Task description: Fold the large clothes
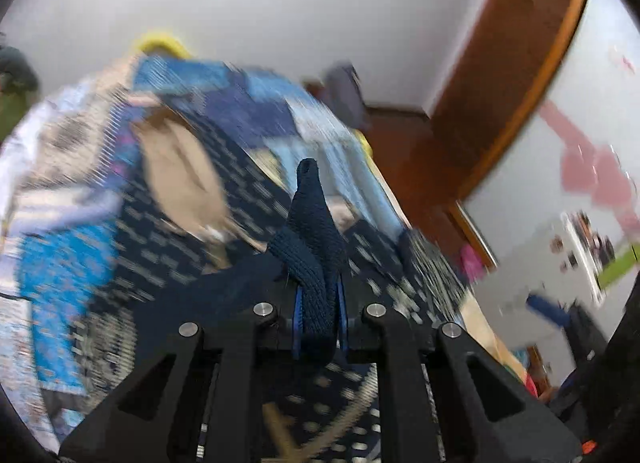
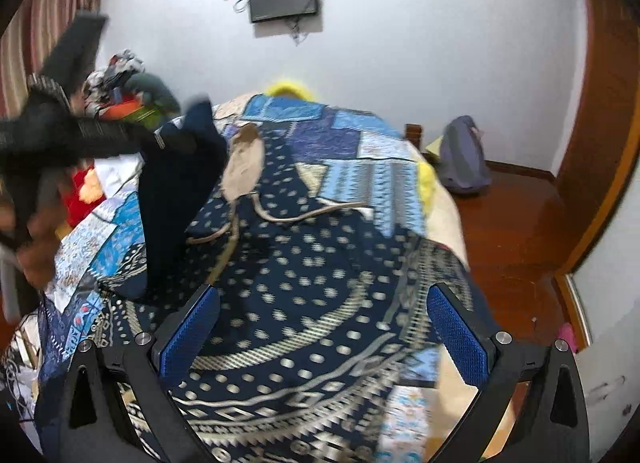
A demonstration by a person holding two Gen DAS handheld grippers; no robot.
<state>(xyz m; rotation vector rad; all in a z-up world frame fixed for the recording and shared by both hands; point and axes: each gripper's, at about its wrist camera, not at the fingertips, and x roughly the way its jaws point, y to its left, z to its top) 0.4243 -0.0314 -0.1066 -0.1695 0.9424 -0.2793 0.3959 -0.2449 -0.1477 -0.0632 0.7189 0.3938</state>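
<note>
Garment navy knit, pinched between left gripper jaws, hanging over the bed | right gripper jaws spread wide, empty, above patterned bedspread.

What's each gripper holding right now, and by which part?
The left gripper is shut on the navy knit garment, pinching a bunched ribbed edge; which part of the garment cannot be told. The right gripper is open, holding nothing, over the patterned bedspread.

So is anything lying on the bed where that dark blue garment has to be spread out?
Yes. A beige garment lies on the bedspread, beside the navy garment hanging from the left gripper. The right gripper is open, holding nothing.
</note>
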